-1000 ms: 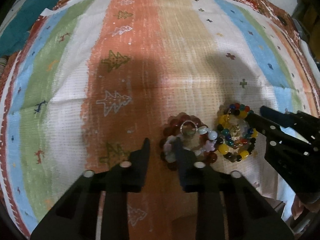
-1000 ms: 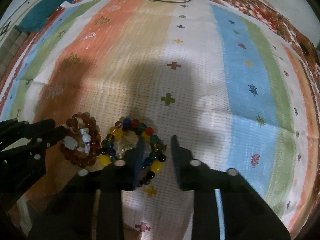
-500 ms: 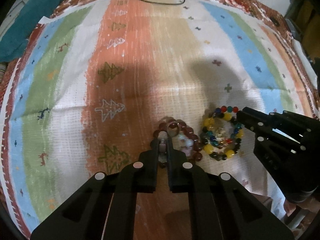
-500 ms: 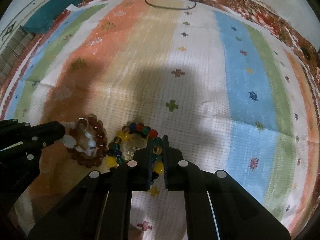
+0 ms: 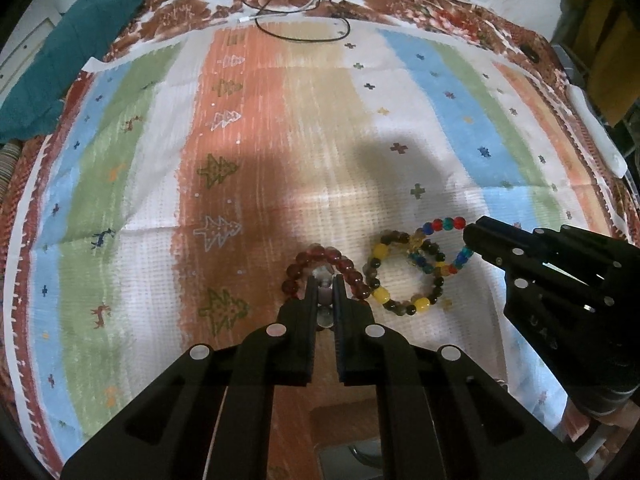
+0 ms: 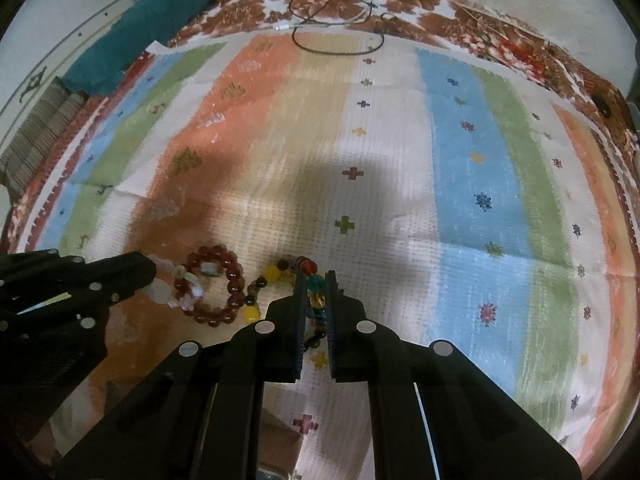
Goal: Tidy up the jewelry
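Observation:
A dark red bead bracelet [image 5: 344, 266] lies on the striped cloth, with a pale pink-white bead bracelet [image 6: 160, 290] on it. My left gripper [image 5: 325, 280] is shut on the pale bracelet and shows in the right wrist view [image 6: 148, 272]. Beside it lie a yellow and dark bead bracelet [image 5: 400, 288] and a multicoloured bead bracelet [image 5: 444, 226]. My right gripper [image 6: 316, 276] is shut on the multicoloured bracelet [image 6: 310, 268] and holds one side of it raised; it shows in the left wrist view [image 5: 470, 240].
The striped cloth [image 5: 260, 140] covers the whole surface. A black cable [image 5: 296, 28] loops at the far edge. A teal cloth [image 5: 68, 60] lies at the far left. A white bar [image 5: 596, 136] sits at the right edge.
Both grippers closed from open, the left on the pale bracelet, the right on the multicoloured one. Both have since lifted and pulled their bracelets away from the pile.

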A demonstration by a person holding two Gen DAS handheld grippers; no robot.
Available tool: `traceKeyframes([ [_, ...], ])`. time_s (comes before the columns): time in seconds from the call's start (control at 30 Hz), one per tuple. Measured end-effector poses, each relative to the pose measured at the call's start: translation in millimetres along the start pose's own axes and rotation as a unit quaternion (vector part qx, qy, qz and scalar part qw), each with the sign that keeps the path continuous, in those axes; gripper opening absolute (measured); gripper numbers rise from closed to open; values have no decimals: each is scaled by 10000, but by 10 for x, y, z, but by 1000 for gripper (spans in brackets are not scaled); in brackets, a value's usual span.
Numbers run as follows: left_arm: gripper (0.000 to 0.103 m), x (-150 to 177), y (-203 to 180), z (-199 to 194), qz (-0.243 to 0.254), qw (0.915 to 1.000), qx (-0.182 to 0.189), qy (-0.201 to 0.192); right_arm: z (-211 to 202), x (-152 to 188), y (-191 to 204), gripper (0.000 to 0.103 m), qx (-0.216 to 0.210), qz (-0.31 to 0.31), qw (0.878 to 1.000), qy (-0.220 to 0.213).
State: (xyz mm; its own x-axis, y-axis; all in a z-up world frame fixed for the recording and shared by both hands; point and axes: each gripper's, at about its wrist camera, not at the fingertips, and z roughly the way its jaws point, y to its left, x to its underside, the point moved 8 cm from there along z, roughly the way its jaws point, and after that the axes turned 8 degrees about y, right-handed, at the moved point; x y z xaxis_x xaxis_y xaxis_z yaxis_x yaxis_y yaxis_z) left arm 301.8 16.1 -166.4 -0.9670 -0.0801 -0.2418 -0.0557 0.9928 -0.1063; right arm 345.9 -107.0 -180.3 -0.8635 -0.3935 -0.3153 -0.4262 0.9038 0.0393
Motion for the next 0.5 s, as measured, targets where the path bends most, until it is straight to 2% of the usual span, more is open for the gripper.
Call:
traceKeyframes([
  [0.5, 7, 98, -58, -307, 29, 9995, -42, -300, -325, 137, 44, 10, 21, 20, 9995, -310],
])
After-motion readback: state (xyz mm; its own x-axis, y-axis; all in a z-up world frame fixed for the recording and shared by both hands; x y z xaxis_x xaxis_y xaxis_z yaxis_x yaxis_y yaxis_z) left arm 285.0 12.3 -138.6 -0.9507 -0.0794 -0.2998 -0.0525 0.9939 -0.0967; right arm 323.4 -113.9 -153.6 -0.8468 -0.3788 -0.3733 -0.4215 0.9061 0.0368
